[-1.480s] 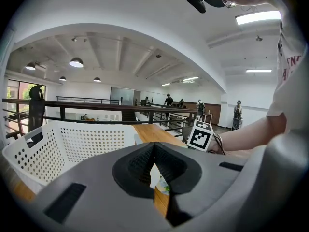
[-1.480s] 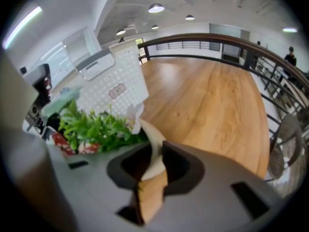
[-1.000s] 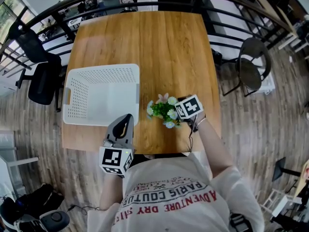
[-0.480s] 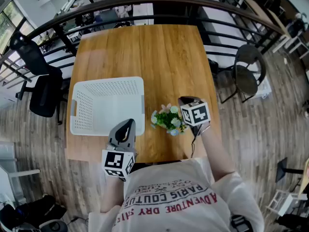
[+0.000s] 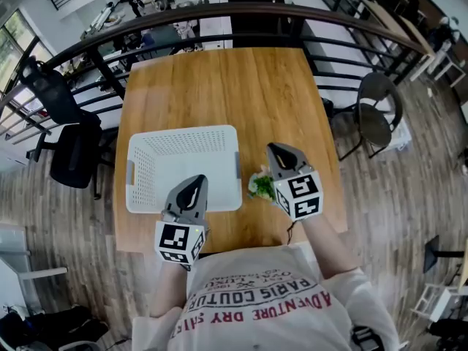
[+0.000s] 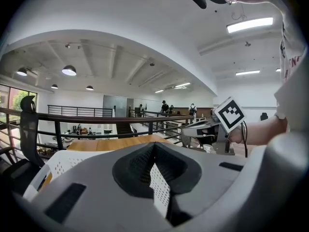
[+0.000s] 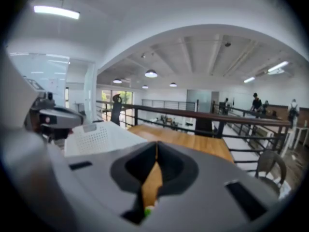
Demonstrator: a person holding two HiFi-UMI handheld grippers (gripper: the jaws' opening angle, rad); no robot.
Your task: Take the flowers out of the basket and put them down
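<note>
Flowers (image 5: 259, 185) lie on the table (image 5: 241, 86) just right of the basket (image 5: 183, 130), so job looks done; my right tongs (image 5: 272, 147) hover over them, pressed together and empty; left tongs (image 5: 197, 178) closed too, at the basket's near rim

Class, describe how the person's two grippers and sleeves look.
The left gripper and right gripper are grey tapered shells with dark jaw recesses. Each carries a white cube with black square markers. A thin dark cable trails from the right one. The person wears a white short-sleeved T-shirt with red and black lettering.
</note>
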